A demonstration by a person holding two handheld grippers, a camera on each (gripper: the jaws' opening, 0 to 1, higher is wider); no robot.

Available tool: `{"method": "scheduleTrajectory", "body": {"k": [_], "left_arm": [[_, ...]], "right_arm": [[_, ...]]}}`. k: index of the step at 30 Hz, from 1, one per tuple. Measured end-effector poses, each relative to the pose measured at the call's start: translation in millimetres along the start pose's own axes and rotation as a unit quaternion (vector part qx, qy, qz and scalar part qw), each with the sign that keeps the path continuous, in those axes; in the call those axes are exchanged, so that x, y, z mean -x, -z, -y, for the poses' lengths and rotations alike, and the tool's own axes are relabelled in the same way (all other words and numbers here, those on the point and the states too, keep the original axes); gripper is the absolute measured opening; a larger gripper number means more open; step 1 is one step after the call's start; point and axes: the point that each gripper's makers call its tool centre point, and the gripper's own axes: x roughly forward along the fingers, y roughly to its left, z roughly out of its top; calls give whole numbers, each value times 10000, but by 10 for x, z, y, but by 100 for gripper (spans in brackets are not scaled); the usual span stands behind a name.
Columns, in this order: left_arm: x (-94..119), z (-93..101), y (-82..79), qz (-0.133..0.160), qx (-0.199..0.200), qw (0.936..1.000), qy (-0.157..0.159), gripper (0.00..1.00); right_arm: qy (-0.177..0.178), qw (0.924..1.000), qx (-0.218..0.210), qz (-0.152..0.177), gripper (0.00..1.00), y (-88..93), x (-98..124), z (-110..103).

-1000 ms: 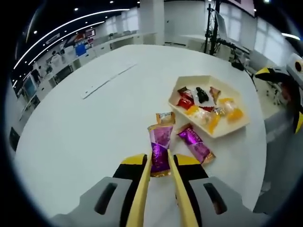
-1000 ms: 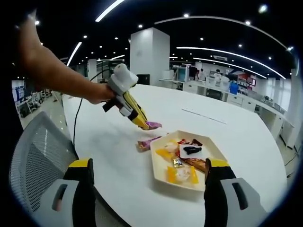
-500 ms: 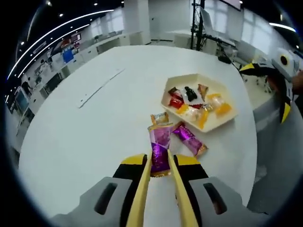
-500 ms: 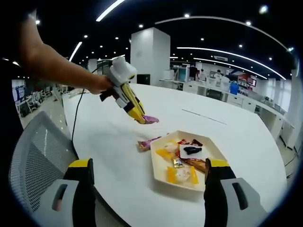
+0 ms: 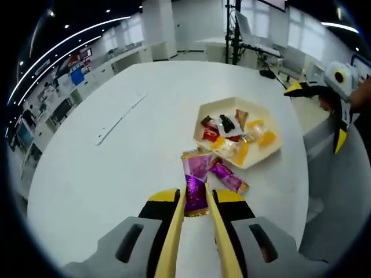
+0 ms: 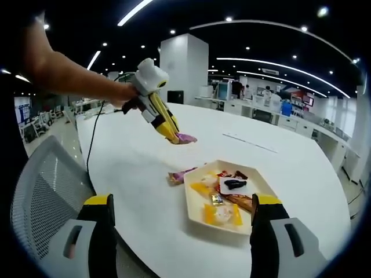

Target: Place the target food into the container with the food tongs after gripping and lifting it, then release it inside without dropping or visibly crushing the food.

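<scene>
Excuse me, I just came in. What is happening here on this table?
A person is moving wrapped snacks into a white hexagonal tray on a round white table. The left gripper is shut on a purple foil snack packet and holds it above the table, not yet over the tray. Another purple packet lies beside the tray, which already holds several snacks. The right gripper is open, with its jaws wide apart, near the tray.

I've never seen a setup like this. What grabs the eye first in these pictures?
Probably the shiny purple candy wrapper pinched in the yellow left tongs, held in the air above the round white table. Next, the cream hexagonal tray of mixed wrapped sweets, with another purple wrapped candy lying just outside it.
</scene>
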Motion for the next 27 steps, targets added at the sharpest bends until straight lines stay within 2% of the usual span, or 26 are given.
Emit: {"method": "scheduleTrajectory", "body": {"k": [5,14,27], "left_arm": [[-3,34,-60,43,-12,10000,40,18],[-62,118,-277,126,-119,9998,120,18],[-223,381,-624,205,-309,9989,273,18]], "right_arm": [[-12,10000,-16,7,96,-2,-1,-3],[-7,10000,-34,7,96,7,-1,2],[16,10000,-31,23,96,-2,5,9]]}}
